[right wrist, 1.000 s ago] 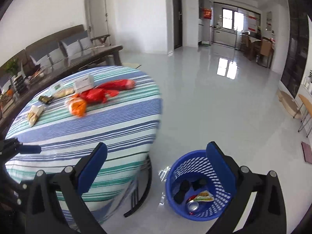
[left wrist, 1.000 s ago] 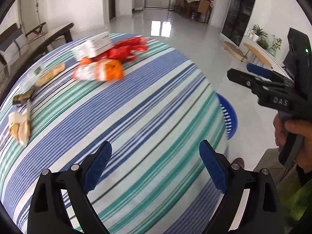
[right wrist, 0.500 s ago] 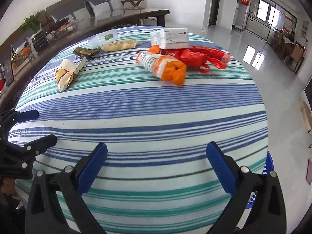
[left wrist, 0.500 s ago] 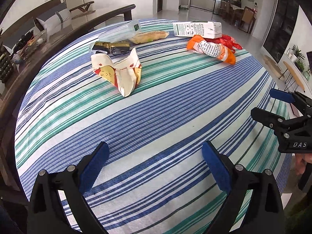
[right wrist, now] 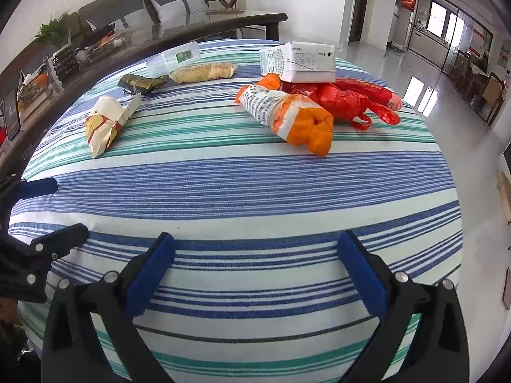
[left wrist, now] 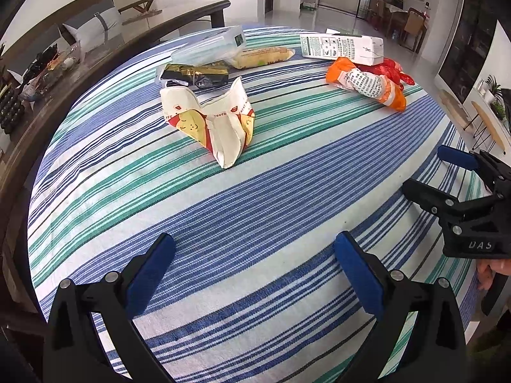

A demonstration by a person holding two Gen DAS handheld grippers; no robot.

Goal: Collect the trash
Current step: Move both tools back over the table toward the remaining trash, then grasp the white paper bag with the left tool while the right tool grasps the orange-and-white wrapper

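Striped tablecloth (left wrist: 255, 210) now filling view

Bright even daylight from far windows (right wrist: 442, 22), glare on floor (right wrist: 418, 87), soft shadows, sharp focus, strong fisheye edge curvature, dark corner vignetting

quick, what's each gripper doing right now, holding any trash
left gripper: open, jaws just widened, holding nothing.
right gripper: open, holding nothing.

Left claw (left wrist: 255, 269): black plastic frame, two angled arms, silver screws at the joints.
Left claw pads (left wrist: 150, 274): blue, long and flat.
Right claw (right wrist: 255, 271): same black frame, silver screws, blue pads (right wrist: 362, 276).
Marking: white letters "DAS" on the right claw's black body.
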